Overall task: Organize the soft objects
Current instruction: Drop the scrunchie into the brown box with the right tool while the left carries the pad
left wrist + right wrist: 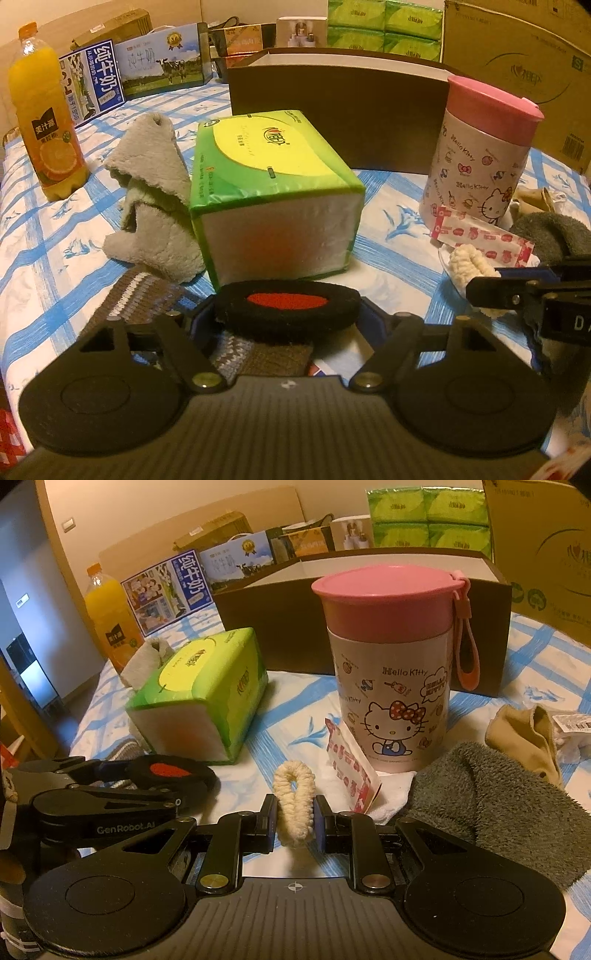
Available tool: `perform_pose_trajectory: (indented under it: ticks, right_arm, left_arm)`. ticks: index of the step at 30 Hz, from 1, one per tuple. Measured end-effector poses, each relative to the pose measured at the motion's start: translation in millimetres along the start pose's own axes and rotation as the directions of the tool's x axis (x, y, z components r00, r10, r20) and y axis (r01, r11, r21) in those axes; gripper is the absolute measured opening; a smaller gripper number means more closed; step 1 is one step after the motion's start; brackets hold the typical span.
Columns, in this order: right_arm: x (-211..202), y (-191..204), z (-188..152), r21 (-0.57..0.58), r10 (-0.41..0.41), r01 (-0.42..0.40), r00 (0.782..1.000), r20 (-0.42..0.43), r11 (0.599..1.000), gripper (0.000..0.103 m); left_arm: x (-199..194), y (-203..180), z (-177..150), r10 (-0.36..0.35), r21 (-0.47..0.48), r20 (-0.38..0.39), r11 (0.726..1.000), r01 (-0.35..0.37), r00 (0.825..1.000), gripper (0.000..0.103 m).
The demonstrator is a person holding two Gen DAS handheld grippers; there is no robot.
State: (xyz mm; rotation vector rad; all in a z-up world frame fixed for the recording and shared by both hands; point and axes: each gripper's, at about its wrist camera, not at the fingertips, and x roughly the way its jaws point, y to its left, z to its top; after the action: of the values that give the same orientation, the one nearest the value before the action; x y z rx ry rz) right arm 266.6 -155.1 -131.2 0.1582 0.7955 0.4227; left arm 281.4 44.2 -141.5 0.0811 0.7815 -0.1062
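Cream yarn loop (294, 805) pinched between right gripper (294, 821) pads, off the cloth. Black round pad (287, 304) sits between spread left gripper (287, 321) fingers; grip unclear. Dark box (280, 627) interior hidden, so progress uncertain. Grey towel (155, 192), dark towel (495, 805), beige cloth (524, 734) still loose. Beige cloth clearer from right wrist; striped knit (147, 295) plainer from left.

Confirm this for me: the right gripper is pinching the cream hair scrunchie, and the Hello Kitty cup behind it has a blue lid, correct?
Not quite. The right wrist view shows the Hello Kitty cup has a pink lid, not blue. The right gripper does pinch the cream hair scrunchie.
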Motion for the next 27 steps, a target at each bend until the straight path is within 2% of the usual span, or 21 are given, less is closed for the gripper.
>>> perform_pose_trajectory:
  ticks: [7, 15, 22, 27]
  right_arm:
    - [-17.4, 6.0, 2.9, -0.010, 0.004, -0.004, 1.000, 0.023, 1.000, 0.021]
    - [-48.8, 14.3, 23.5, -0.028, 0.048, -0.046, 0.996, 0.074, 0.999, 0.021]
    - [-58.9, 26.3, 64.8, -0.078, 0.069, -0.059, 0.988, 0.135, 0.995, 0.021]
    - [-46.6, 24.3, 111.1, -0.056, 0.058, -0.049, 0.983, 0.173, 0.997, 0.021]
  left_arm:
    - [-20.3, 1.7, -0.5, -0.008, -0.014, 0.018, 1.000, 0.008, 1.000, 0.075]
    - [-65.7, 2.4, 12.6, -0.036, -0.009, 0.091, 0.999, 0.037, 0.995, 0.075]
    - [-90.0, 11.4, 50.2, -0.051, -0.002, 0.171, 0.999, 0.052, 0.984, 0.075]
    - [-85.2, 14.9, 87.7, -0.062, 0.022, 0.215, 0.998, 0.059, 0.975, 0.075]
